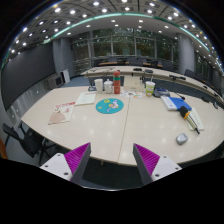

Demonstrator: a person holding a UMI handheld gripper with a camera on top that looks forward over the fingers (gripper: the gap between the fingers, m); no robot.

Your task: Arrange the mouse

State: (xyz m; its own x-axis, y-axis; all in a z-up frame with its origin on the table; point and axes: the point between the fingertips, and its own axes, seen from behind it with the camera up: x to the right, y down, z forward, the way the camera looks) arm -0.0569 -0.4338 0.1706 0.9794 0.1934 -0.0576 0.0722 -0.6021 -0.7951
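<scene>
Gripper view, the only one: a wide fisheye look across a large pale conference table (130, 125) in an office with rows of ceiling lights and glass walls at the back. At the bottom of the frame the gripper (111, 158) shows its two fingers spread well apart, with the magenta pads (75, 155) facing inward and nothing between them. The mouse (182, 139), a small grey rounded shape, lies on the table at the right of the frame, beyond the right finger and well apart from it, with a thin cord seeming to trail from it. Near the middle of the table sits a round blue mat (109, 105); behind it stand a red bottle (116, 80) and some white containers. Papers (61, 114) lie at the left, and a blue book (178, 102) with other flat items lies at the upper right. Dark chairs (22, 138) sit at the lower left. Judging from this, the task is at its start: the approach step, with the mouse untouched. The next move likely calls for swinging right and forward, lowering the open claw so that the fingers straddle the mouse.
</scene>
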